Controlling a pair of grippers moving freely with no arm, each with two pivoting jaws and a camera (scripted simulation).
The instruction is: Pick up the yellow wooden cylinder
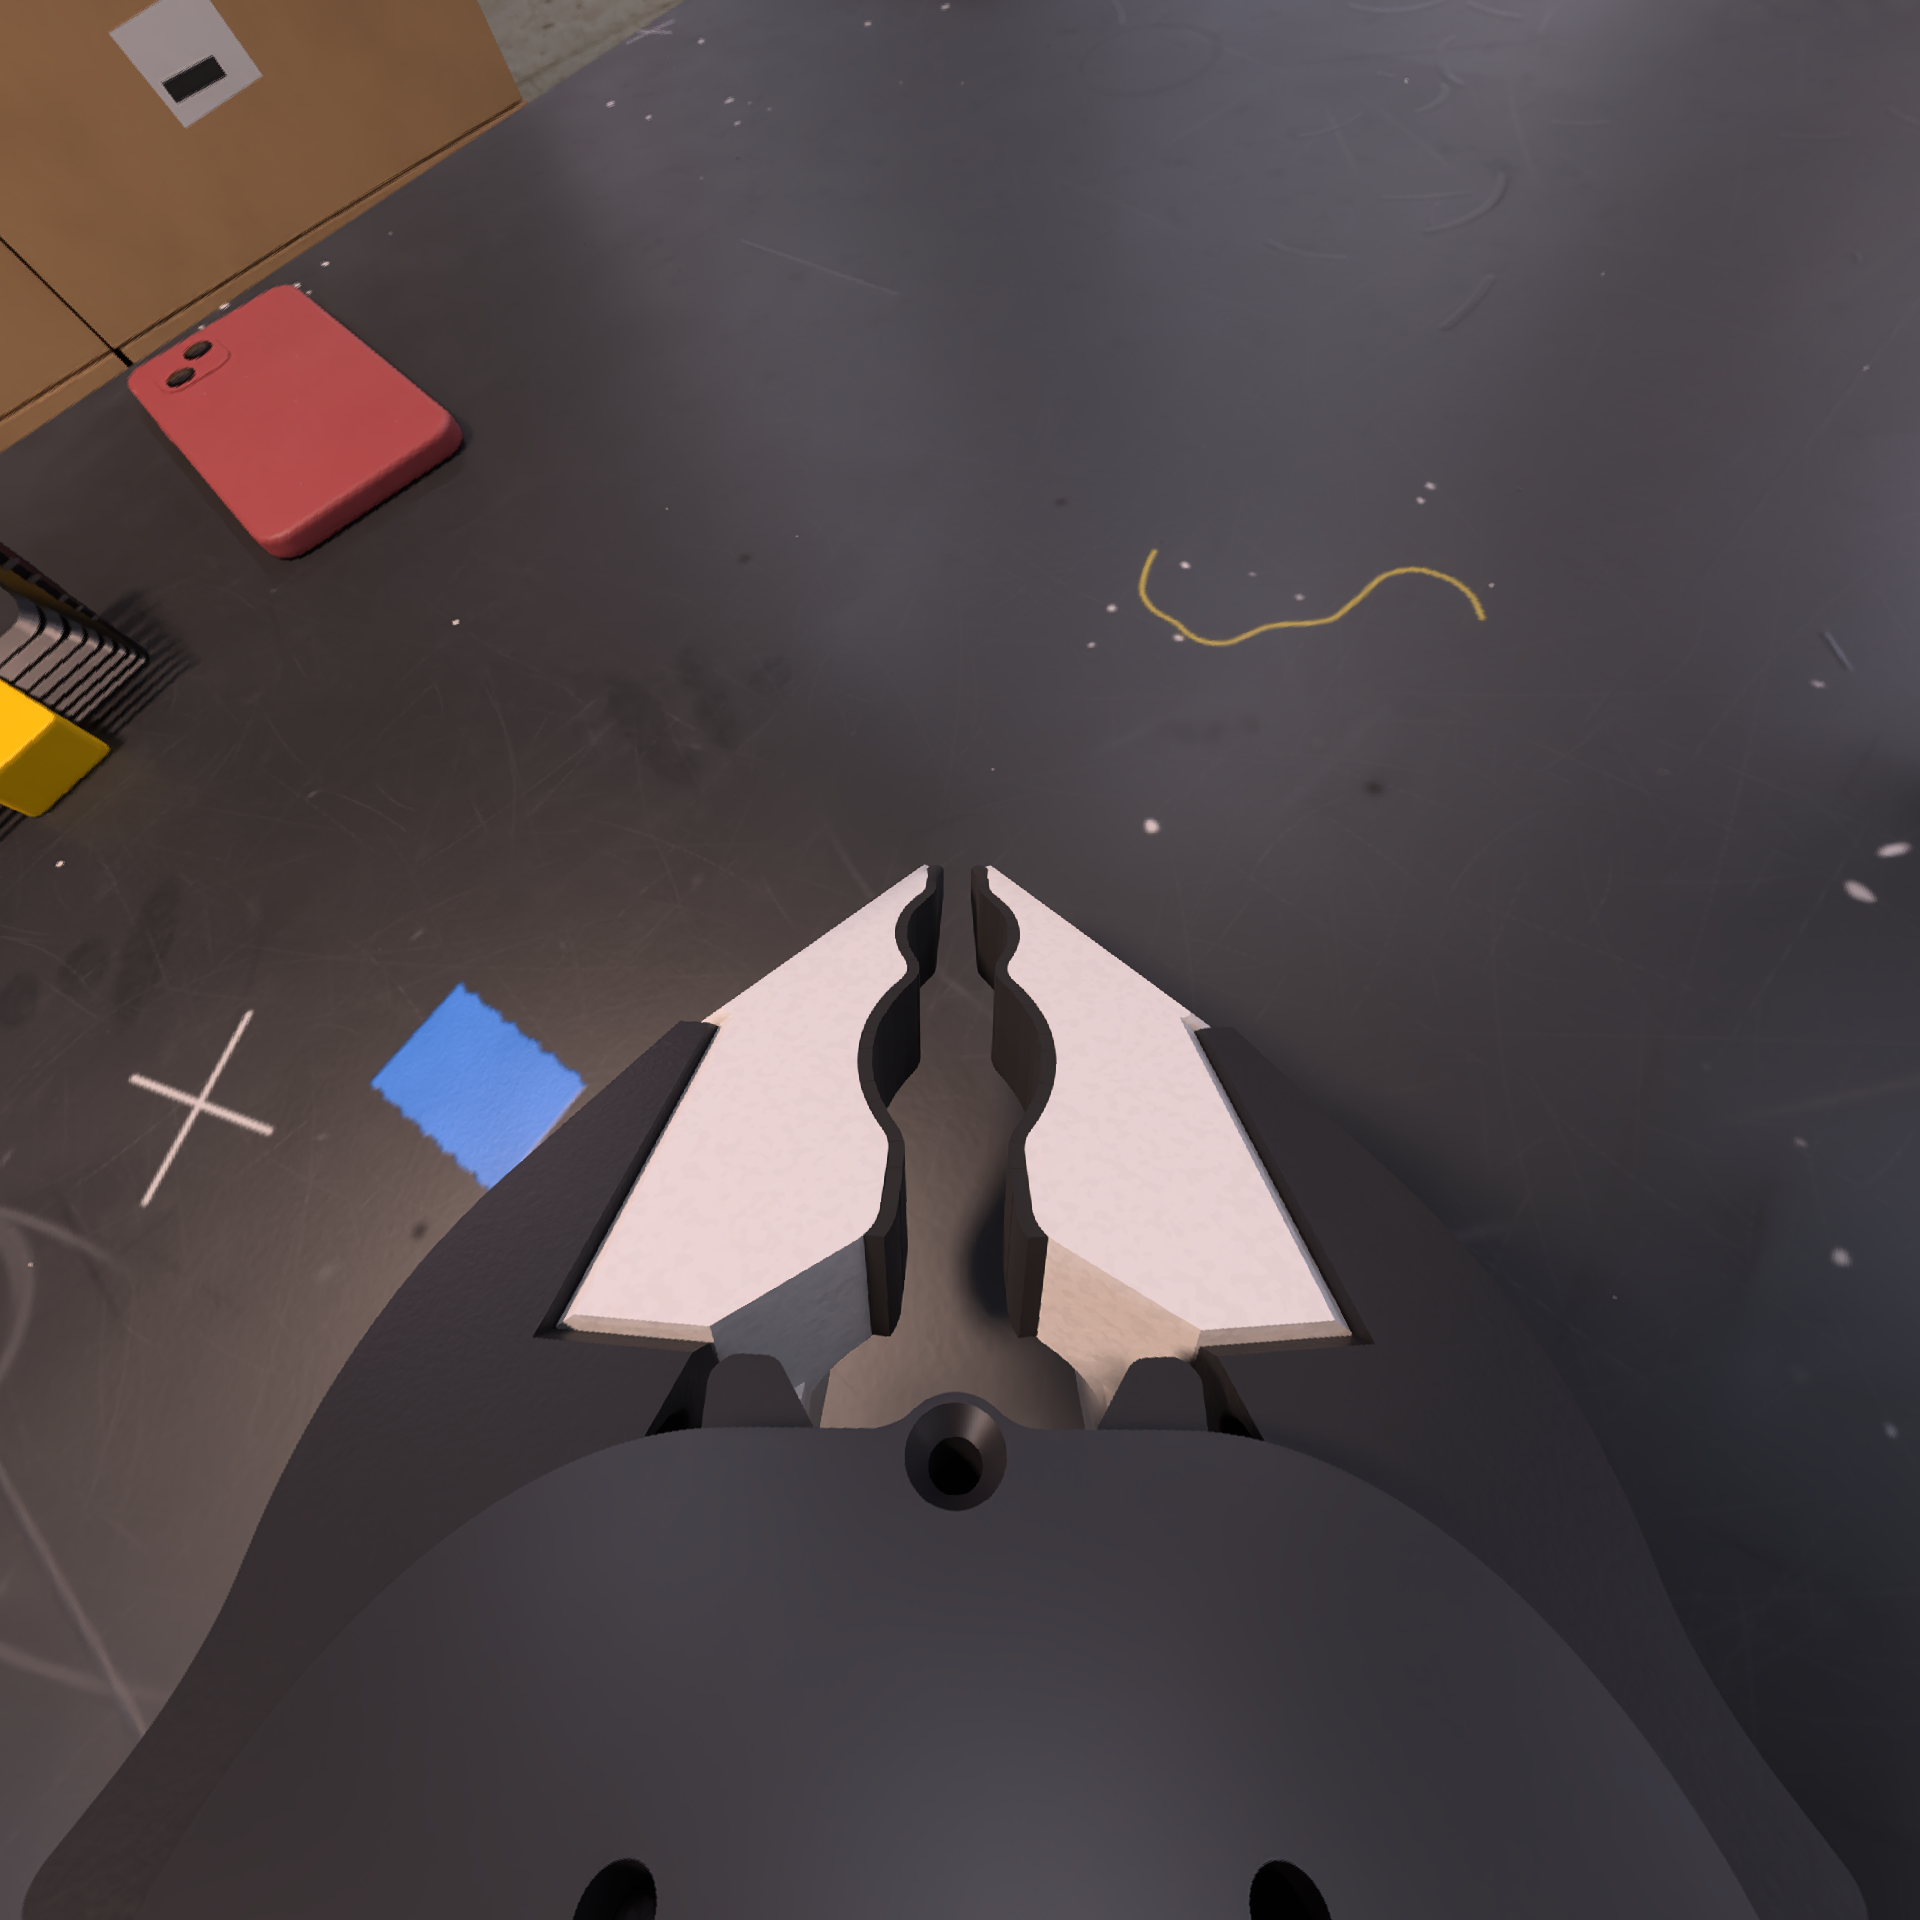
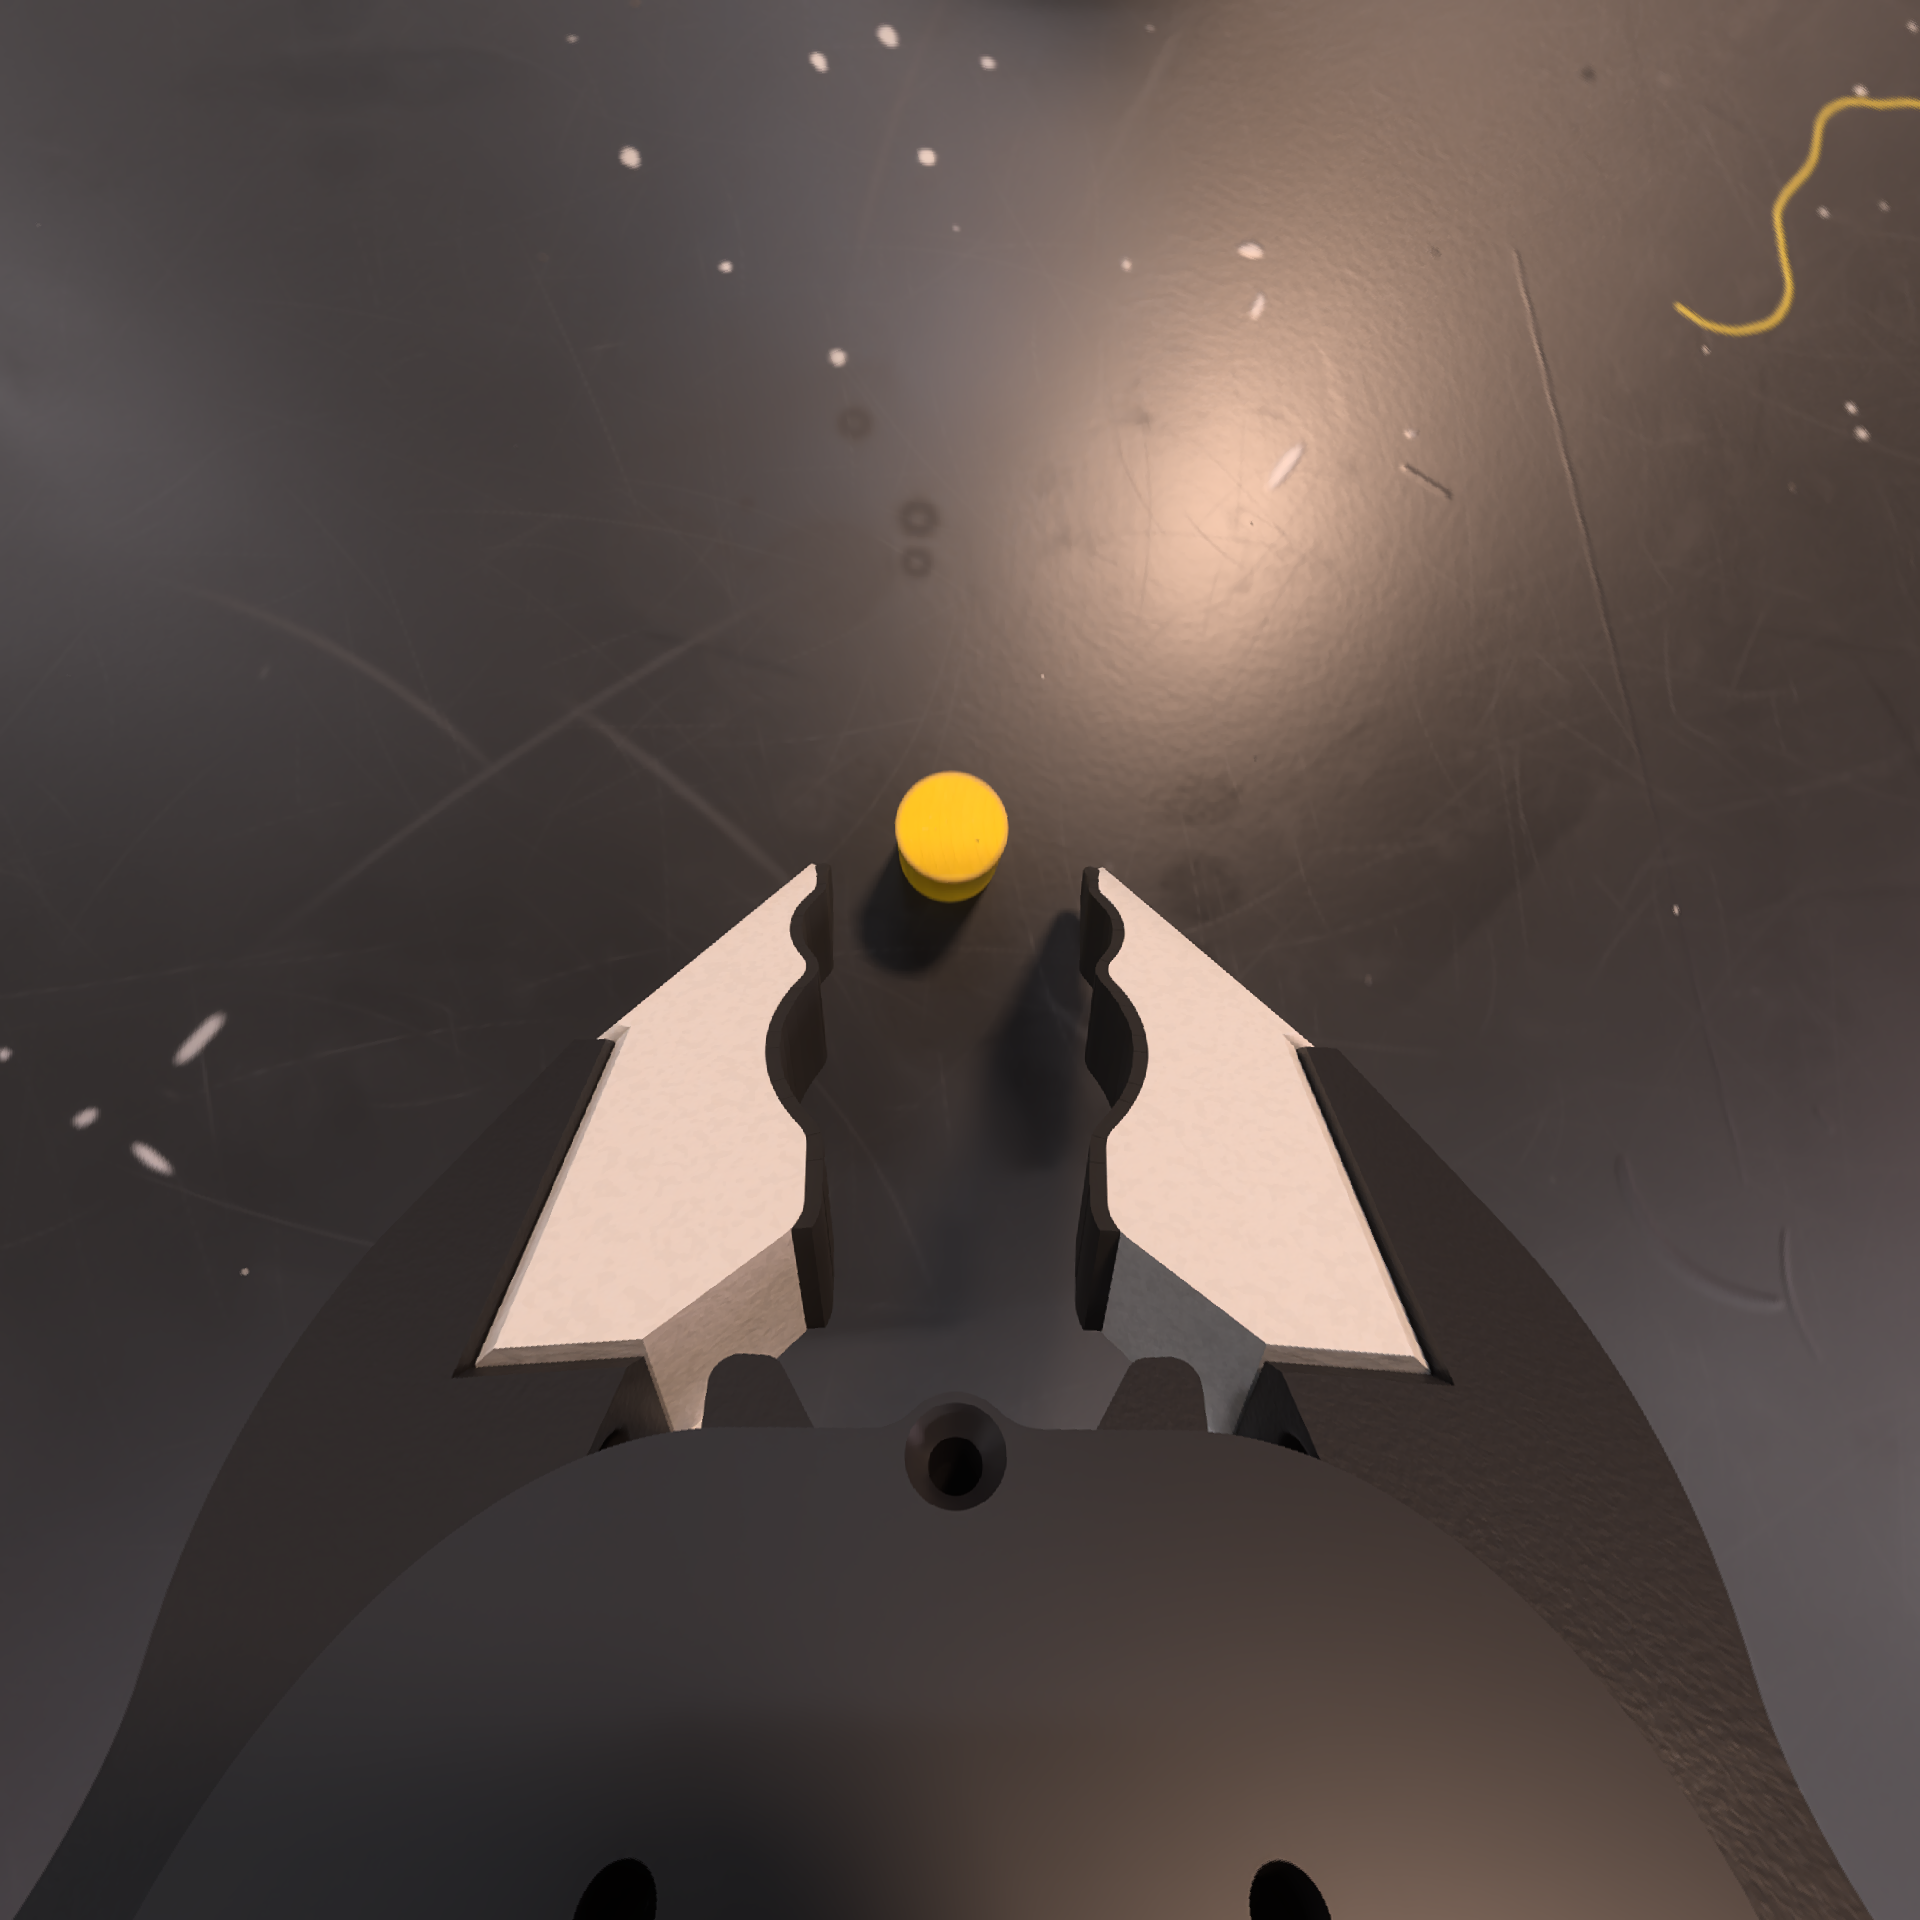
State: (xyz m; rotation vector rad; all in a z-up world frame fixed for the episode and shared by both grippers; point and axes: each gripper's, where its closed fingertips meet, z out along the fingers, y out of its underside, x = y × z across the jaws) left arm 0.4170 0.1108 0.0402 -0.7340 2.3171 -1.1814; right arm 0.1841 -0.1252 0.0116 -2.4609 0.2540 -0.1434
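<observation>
The yellow wooden cylinder (image 2: 951, 831) stands upright on the dark table (image 2: 416, 520), just ahead of the right gripper (image 2: 956, 883), whose two fingers are spread apart with the cylinder lined up with the gap but not touching them. It looks like the reaching step, so next the right gripper should slide forward around the cylinder and squeeze gently. The left gripper (image 1: 957, 881) waits elsewhere, fingers almost together and holding nothing, near a blue tape patch (image 1: 476, 1081) and a red phone (image 1: 296, 421).
</observation>
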